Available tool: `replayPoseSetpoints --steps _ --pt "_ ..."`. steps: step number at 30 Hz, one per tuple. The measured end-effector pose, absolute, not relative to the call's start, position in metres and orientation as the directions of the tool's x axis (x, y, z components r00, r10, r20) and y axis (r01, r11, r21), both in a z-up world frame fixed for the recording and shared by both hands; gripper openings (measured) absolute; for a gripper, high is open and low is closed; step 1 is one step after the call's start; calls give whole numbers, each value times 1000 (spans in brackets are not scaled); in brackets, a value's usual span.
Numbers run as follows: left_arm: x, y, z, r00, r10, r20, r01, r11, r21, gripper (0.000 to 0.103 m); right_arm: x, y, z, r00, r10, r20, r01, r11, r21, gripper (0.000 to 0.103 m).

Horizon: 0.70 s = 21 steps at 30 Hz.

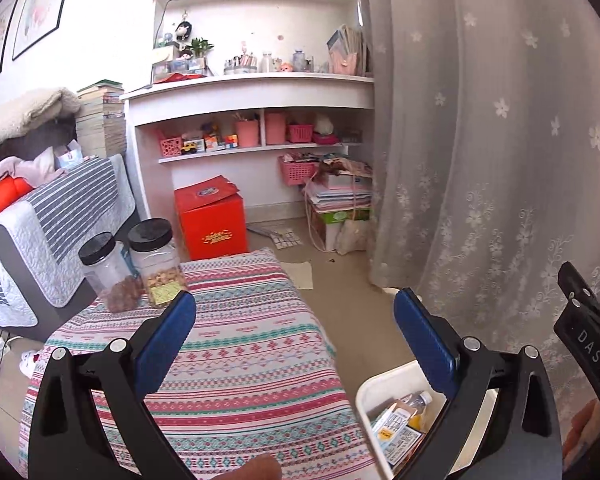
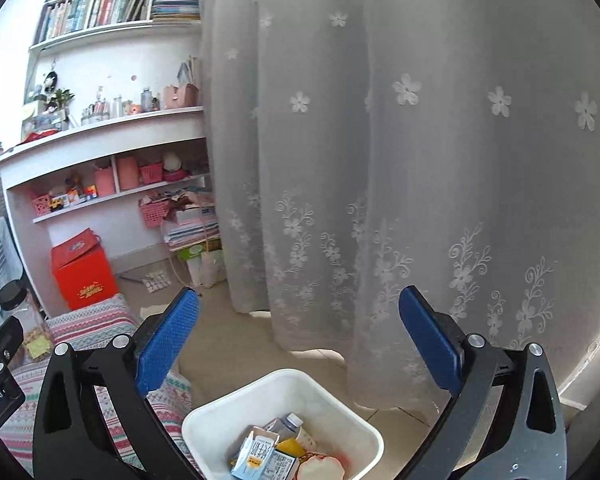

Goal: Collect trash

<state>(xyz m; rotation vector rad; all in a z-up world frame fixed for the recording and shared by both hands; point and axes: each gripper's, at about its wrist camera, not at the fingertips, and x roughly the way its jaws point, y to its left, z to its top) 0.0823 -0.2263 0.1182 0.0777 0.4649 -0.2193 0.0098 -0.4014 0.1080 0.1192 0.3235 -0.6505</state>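
Note:
A white bin (image 2: 220, 420) stands on the floor beside the patterned table. It holds trash: a drink carton (image 2: 256, 454), a small plastic bottle (image 2: 290, 424) and other wrappers. It also shows in the left wrist view (image 1: 374, 390) at the lower right. My right gripper (image 2: 298, 316) is open and empty, above the bin. My left gripper (image 1: 294, 320) is open and empty, over the table's right edge. The right gripper's body shows at the left wrist view's right edge.
The table has a striped patterned cloth (image 1: 240, 340). Two black-lidded jars (image 1: 156, 264) stand at its far left corner. A red box (image 1: 212, 220), white shelves (image 1: 252, 88) and a sofa (image 1: 60, 216) lie beyond. A lace curtain (image 2: 380, 160) hangs on the right.

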Motion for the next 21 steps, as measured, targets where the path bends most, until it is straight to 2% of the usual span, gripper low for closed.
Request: replayPoseSetpoints --steps 10,16,21 --pt "82 -146 109 888 -62 -456 105 992 71 96 34 -323 103 829 -458 -321 470 882 -44 96" --pt "93 -108 93 861 -27 -508 49 998 30 96 50 -287 96 849 -411 -332 406 910 -87 96" --pt "96 -84 88 860 2 -511 8 1000 18 96 62 -261 92 860 -384 -336 368 923 -114 96"
